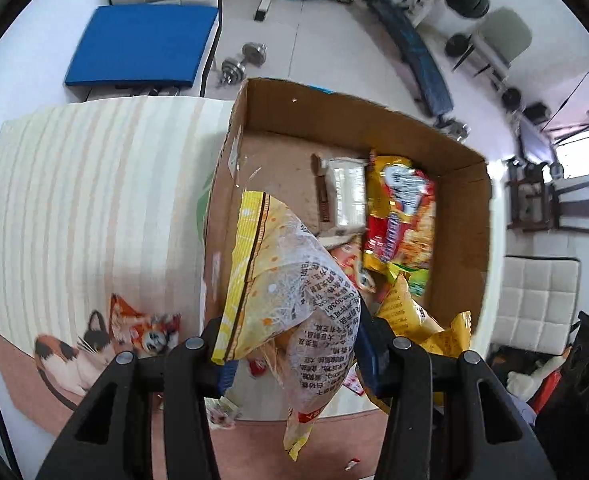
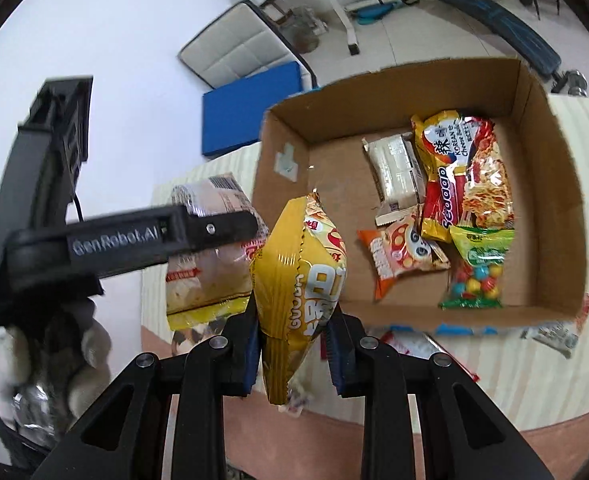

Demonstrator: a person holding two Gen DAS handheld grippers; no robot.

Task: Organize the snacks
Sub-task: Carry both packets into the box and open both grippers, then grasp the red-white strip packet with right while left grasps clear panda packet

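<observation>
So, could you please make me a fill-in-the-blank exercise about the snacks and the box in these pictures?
1. The right tool is shut on a ____ bag.
2. The left tool is shut on a clear-and-yellow packet printed with black ____.
3. The snacks already put away lie in a cardboard ____.
4. In the box, the candy bag with coloured balls has a ____ top.

Missing words: yellow; text; box; green

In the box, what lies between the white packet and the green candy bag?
In the right wrist view, the red-and-yellow noodle packet lies between the white packet and the green candy bag.
</observation>
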